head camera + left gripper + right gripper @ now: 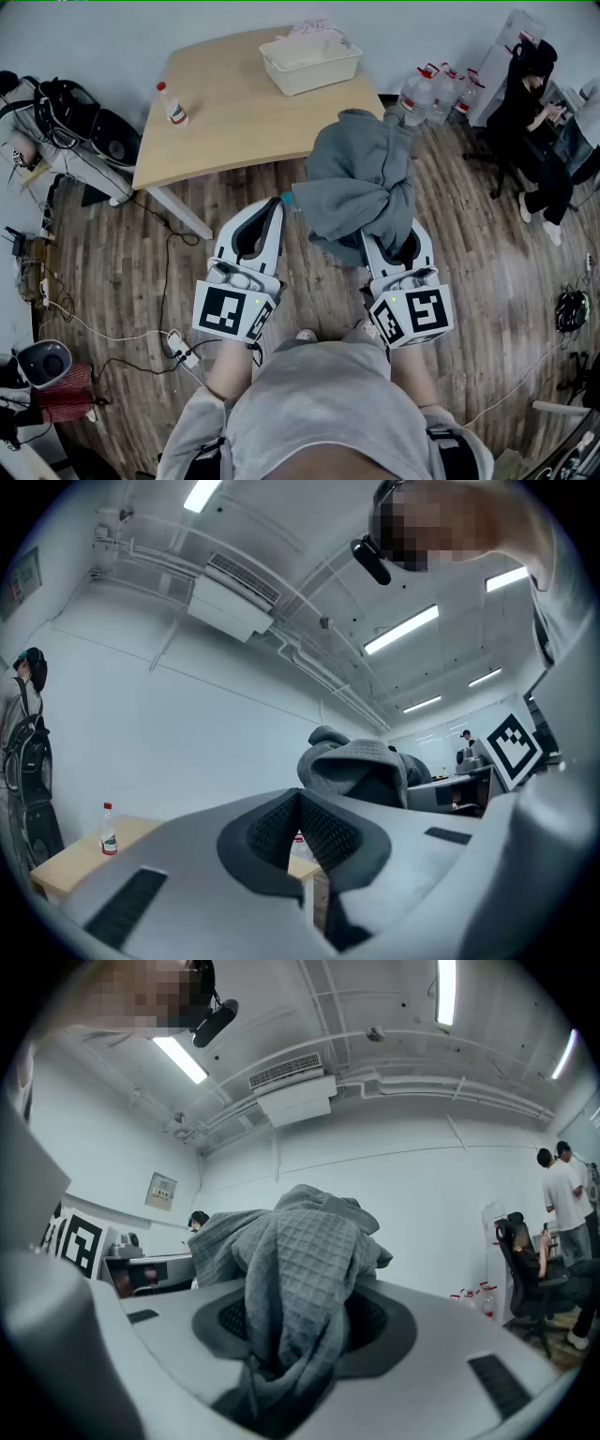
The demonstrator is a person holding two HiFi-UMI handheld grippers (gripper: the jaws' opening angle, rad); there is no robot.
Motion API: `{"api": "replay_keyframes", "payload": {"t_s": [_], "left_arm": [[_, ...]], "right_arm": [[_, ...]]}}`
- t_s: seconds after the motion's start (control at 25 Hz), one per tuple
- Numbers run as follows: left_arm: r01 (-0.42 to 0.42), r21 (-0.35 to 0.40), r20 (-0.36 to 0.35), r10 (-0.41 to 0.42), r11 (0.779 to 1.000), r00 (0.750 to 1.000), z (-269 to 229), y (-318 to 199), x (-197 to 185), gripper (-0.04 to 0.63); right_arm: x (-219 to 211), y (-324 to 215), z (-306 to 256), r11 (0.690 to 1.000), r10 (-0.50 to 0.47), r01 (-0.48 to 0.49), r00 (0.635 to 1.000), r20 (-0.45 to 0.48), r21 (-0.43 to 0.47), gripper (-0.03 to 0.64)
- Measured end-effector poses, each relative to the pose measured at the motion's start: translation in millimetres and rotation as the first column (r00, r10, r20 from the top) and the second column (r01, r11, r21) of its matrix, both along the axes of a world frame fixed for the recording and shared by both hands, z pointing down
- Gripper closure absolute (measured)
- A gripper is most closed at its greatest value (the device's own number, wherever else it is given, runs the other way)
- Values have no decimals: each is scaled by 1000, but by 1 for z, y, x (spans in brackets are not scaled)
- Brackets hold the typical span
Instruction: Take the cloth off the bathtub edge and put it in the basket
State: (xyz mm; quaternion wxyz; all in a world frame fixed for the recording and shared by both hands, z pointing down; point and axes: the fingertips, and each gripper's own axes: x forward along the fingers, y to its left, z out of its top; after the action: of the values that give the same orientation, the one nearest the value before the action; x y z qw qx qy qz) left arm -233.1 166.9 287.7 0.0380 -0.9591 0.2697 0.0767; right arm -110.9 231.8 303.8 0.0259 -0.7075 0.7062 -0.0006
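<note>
No writing or number is legible. The bottle's (172, 105) label, near the table's (234, 112) left edge, is too small to read. The wall notice (161, 1190) is blurred.

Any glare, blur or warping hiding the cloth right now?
Head view: evenly lit, sharp, edges bowed, cloth plain. Right gripper view: heavy fisheye, ceiling lights blown out, cloth weave crisp in the jaws. Left gripper view: same warp, cloth sharp.

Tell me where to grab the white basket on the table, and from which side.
Grip the basket by its near long rim from above, on the person's side, one jaw inside the wall, one outside. It stands upright and open-topped, so that thin edge is exposed. Use the empty left gripper; the right gripper holds the cloth.
</note>
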Motion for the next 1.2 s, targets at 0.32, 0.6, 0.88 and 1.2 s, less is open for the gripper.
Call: {"api": "replay_keyframes", "payload": {"t_s": [0.32,0.6,0.88,1.2], "left_arm": [[-20,-7,-9,19,1000,1000,-4,5,-6,598],[-41,0,-15,41,999,999,-6,16,-1,598],[-52,6,-19,52,999,998,-8,19,-2,598],[-50,-5,-14,50,999,999,-2,12,21,598]], "right_arm": [[-10,9,-8,1000,10,-10,1000,-5,7,425],[-9,19,-7,1000,22,-22,1000,-11,5,423],[-11,27,-7,999,38,-38,999,-18,6,425],[14,23,-2,999,47,-47,999,-6,5,422]]}}
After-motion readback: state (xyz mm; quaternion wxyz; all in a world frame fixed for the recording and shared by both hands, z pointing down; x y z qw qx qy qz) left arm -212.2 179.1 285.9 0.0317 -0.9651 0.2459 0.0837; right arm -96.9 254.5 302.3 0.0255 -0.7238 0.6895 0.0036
